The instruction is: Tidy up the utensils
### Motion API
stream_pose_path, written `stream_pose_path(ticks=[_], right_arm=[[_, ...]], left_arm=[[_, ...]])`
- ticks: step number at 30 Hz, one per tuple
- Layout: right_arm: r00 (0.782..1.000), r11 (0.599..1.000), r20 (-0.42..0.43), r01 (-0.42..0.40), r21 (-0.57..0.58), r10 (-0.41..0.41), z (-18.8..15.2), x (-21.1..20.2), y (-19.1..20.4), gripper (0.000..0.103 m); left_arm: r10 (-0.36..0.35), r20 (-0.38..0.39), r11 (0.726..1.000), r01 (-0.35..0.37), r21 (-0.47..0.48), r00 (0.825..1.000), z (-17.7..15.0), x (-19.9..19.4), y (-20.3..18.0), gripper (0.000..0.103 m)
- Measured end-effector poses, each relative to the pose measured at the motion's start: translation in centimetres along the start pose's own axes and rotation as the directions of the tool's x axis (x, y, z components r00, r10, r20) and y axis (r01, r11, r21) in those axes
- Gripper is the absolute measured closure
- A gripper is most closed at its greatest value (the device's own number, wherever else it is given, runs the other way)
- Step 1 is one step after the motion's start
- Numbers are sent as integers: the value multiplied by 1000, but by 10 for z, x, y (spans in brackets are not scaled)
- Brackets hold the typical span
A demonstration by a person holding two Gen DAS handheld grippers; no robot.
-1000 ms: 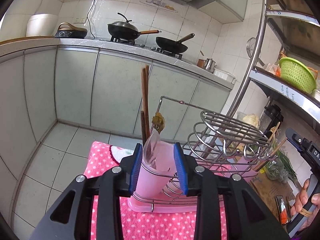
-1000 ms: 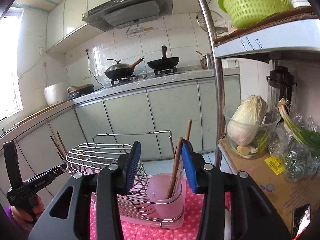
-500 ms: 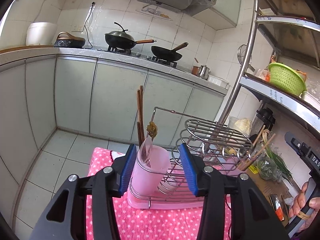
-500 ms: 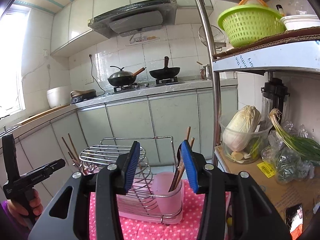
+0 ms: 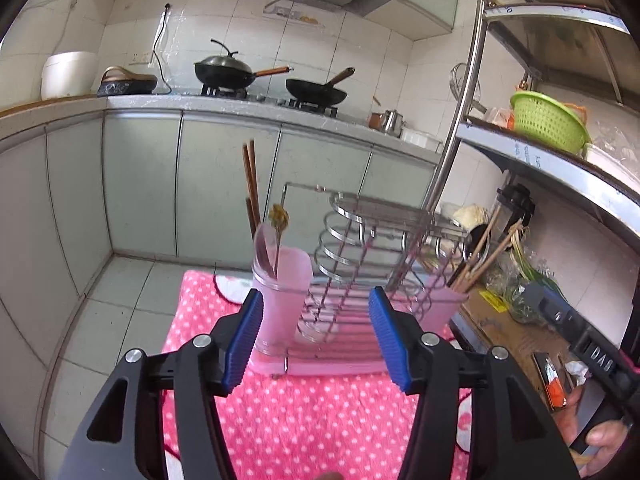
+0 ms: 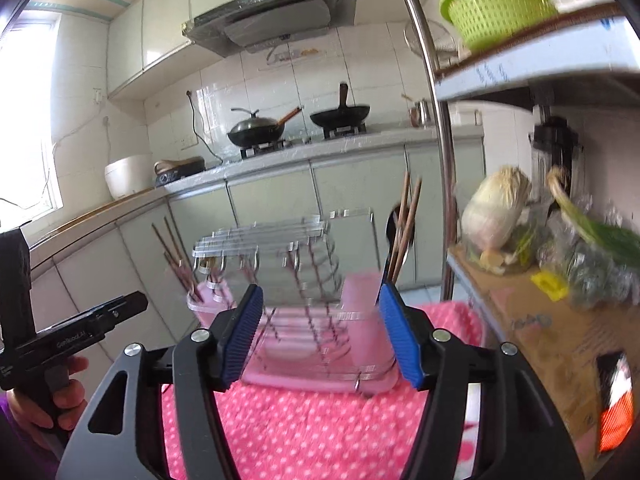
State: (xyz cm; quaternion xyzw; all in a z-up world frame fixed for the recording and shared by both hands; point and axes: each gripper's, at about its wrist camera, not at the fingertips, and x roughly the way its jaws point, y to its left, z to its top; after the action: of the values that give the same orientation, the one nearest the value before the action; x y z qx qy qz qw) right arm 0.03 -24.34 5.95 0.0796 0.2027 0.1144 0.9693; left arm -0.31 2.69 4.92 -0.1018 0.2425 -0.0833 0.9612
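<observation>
A wire dish rack [image 5: 372,240] on a pink tray [image 5: 332,364] stands on a pink dotted cloth [image 5: 304,420]. A pink cup [image 5: 286,292] at its left end holds brown chopsticks [image 5: 251,176] and a clear spoon [image 5: 264,252]. A second pink cup [image 6: 366,312] at the right end holds chopsticks [image 6: 406,220] and a dark spoon. My left gripper [image 5: 316,336] is open and empty, just short of the left cup. My right gripper [image 6: 320,332] is open and empty in front of the rack [image 6: 276,248]. The right wrist view is blurred.
A steel shelf post [image 5: 456,120] stands behind the rack. A cardboard box [image 6: 560,344] with cabbage [image 6: 496,208] and greens sits to the right. A green basket [image 6: 492,4] is on the shelf above. Kitchen counter with woks [image 5: 228,72] lies beyond a floor gap.
Both grippers have opened wide and pulled back from the pink cups. The chopsticks stay standing in the cups. The right view swings and blurs.
</observation>
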Motion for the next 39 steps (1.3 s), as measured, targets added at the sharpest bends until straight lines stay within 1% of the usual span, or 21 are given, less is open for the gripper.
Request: stream_pose_path(ticks=[3,6,11,16,21,27,39], right_arm=[[999,1000,-28,16,3,-16,-14,3,0,40],[999,1000,-50,15,13,-14,-23,5,0,39],[997,1000,-69,23,-10,-23,-34,6,5,39],[996,999,-78,30,-35,-32,-41,5,12,39],[996,997,-84,36,-63,-41,-46,3,19,39],[995,996,-83,55,-72,-61,-48,0,23,39],[993,995,-89,72,-74,-79,-52,-1,27,39]], left_arm=[[7,-30,1000,-8,-5,1000,-9,4,-3,48],[-2,-55,1000,2,-9,998,-15,6,-7,48],[2,-67,1000,-1,12,998,-22,6,-17,48],[24,-86,999,-21,31,996,-31,7,-28,48],[57,-93,997,-51,59,994,-37,6,-36,48],[87,-100,995,-81,63,991,-41,4,-38,48],[106,-105,992,-99,75,989,-45,1,-40,48]])
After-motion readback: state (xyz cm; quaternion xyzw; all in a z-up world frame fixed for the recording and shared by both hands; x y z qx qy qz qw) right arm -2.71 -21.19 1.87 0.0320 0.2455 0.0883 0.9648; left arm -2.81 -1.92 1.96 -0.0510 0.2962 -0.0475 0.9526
